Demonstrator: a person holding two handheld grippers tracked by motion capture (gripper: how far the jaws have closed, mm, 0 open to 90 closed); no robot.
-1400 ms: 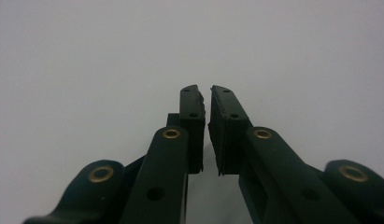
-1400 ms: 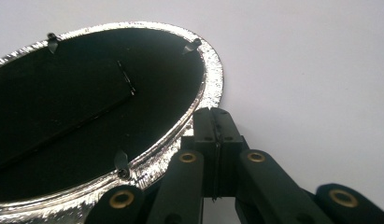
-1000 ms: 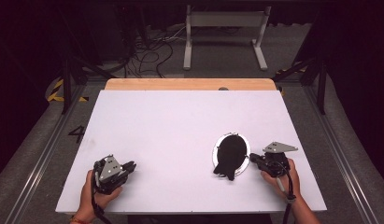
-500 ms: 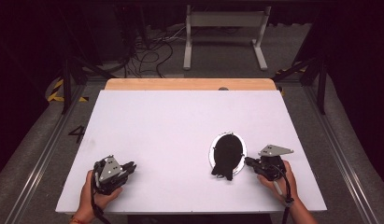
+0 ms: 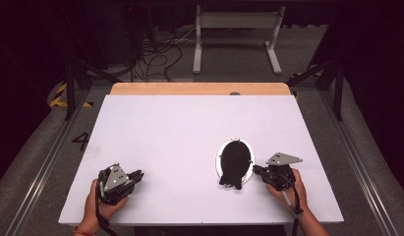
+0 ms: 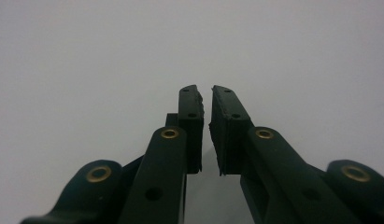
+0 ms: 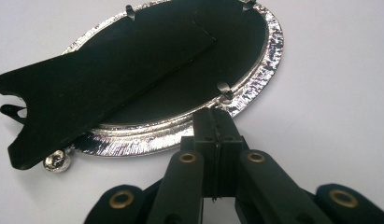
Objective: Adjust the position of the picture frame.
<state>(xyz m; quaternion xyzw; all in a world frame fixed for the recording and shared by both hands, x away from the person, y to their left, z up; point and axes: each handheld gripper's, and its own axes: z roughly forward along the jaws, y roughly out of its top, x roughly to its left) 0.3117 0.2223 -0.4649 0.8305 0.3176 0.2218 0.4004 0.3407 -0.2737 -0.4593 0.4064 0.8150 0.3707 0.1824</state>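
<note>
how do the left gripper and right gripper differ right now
The left gripper points at bare white table, nothing near its tips; the right gripper sits with its tips at the silver rim of the oval picture frame, which lies face down. The left gripper's jaws show a thin gap; the right gripper's jaws are pressed flat together. Both are black, hand-held and empty.

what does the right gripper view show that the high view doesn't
Right gripper view alone: the oval frame's ribbed silver rim, small clips holding its black back, a little ball foot, and the right tool's jaws pressed together at the rim.
High view alone: the left tool, both hands, the table, the floor cables.
Both: the frame face down with its black stand.
</note>
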